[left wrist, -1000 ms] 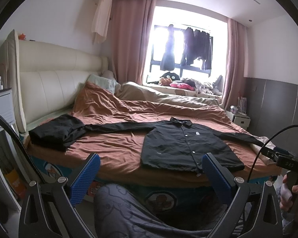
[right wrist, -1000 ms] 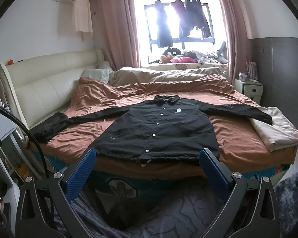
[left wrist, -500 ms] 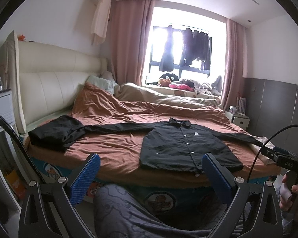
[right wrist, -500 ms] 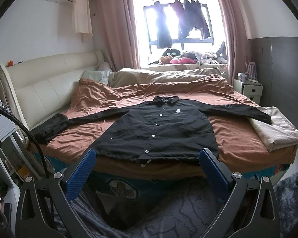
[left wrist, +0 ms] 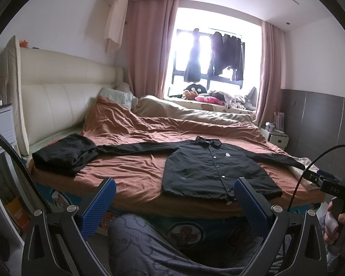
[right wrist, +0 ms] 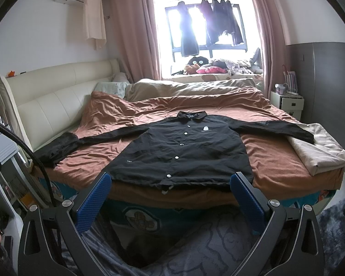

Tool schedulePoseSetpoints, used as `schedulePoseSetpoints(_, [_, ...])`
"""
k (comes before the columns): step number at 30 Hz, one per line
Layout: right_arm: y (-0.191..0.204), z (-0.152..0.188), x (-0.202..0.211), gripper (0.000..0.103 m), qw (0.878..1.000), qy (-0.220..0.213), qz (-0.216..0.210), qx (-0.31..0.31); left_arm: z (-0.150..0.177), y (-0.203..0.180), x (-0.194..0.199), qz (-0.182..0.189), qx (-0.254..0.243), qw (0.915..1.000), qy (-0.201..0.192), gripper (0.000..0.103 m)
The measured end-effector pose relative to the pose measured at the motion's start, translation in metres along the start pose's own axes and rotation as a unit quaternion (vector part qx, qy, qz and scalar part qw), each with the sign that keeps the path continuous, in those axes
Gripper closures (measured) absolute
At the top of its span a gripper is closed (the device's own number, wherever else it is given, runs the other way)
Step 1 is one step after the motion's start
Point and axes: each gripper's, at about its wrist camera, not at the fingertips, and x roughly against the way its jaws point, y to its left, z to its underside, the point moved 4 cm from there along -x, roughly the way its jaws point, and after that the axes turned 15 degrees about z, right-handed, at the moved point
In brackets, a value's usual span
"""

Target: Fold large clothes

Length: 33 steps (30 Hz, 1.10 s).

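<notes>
A black button-up jacket (right wrist: 184, 151) lies flat, front up, on the brown bedspread (right wrist: 276, 161), sleeves spread out, hem at the near bed edge. It also shows in the left wrist view (left wrist: 209, 172), right of centre. My left gripper (left wrist: 173, 204) is open and empty, held back from the bed above a grey-trousered leg (left wrist: 145, 241). My right gripper (right wrist: 170, 197) is open and empty, facing the jacket's hem from short of the bed edge.
A second black garment (left wrist: 64, 154) lies crumpled at the jacket's left sleeve end. A folded cream cloth (right wrist: 319, 151) sits under the right cuff. The cream headboard (left wrist: 57, 101) is at left, a white nightstand (right wrist: 287, 103) at far right, clothes hang at the window.
Both grippers have drifted very slightly; the view is almost the same. The jacket has not moved and both grippers stay open.
</notes>
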Motion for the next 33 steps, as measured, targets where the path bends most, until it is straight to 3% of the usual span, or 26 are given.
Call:
schedulePoseSetpoints(13, [0.002,-0.015,-0.030,0.000,1.000,0.005,0.005,-0.006,-0.017,0.029,-0.036,-0.010,0.005,0.9997,0.020,0.000])
schedulePoseSetpoints(23, [0.017,-0.033,-0.081,0.000,1.000,0.027,-0.003,0.001,-0.024,0.071,-0.075,-0.032,0.023,0.9982,0.044,0.000])
schedulePoseSetpoints(33, [0.041,-0.054,-0.148,0.000,0.998,0.057,-0.017,0.022,-0.018,0.107,-0.144,-0.031,0.049,0.9945,0.087,0.001])
